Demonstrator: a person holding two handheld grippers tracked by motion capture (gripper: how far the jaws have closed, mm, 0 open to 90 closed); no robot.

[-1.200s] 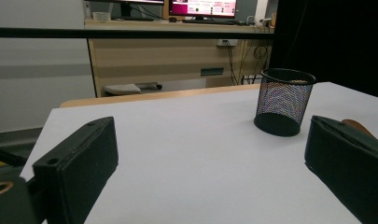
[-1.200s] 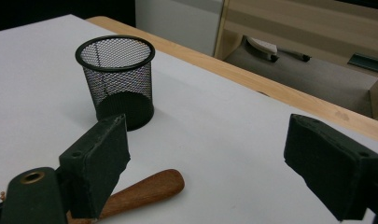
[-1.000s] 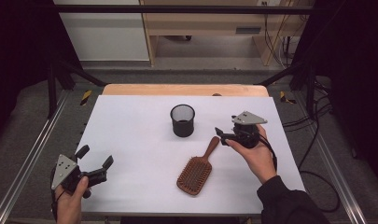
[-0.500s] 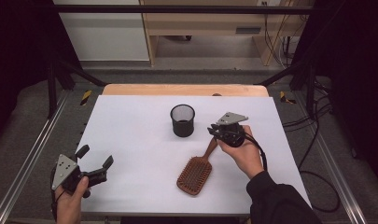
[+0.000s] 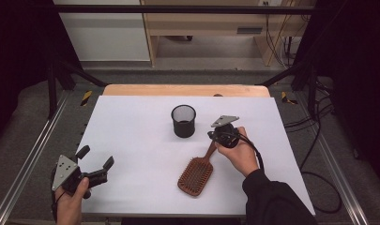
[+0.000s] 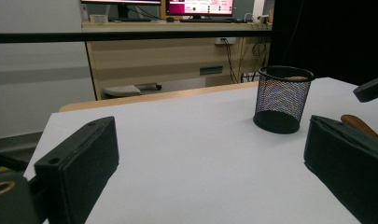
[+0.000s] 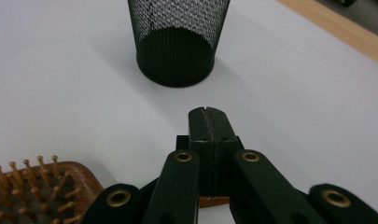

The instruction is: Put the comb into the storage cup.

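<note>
Since a second ago we see the right tongs [image 5: 215, 136] brought in from the counter's right side to the hairbrush [image 5: 197, 169] and lowered onto its handle, while the left tongs [image 5: 95, 161] have stayed near the front left corner. In the right gripper view those right tongs [image 7: 209, 127] are pressed together with a sliver of brown handle showing beneath them, so we take them as clamped on the hairbrush handle. The left tongs stand wide apart and hold nothing. We find the brush lying bristles up at the middle front of the white counter [image 5: 131, 126], head toward the front edge, handle pointing back toward the black mesh cup [image 5: 183, 120], which stands upright just behind it. Open counter spreads across the whole left half and along the back edge, and the right strip beyond the hand is bare too. The hand [image 5: 239, 152] covers most of the handle from above, and the right gripper view cuts off the brush head. We can read no writing on anything; the screens far behind in the left gripper view are too small.
</note>
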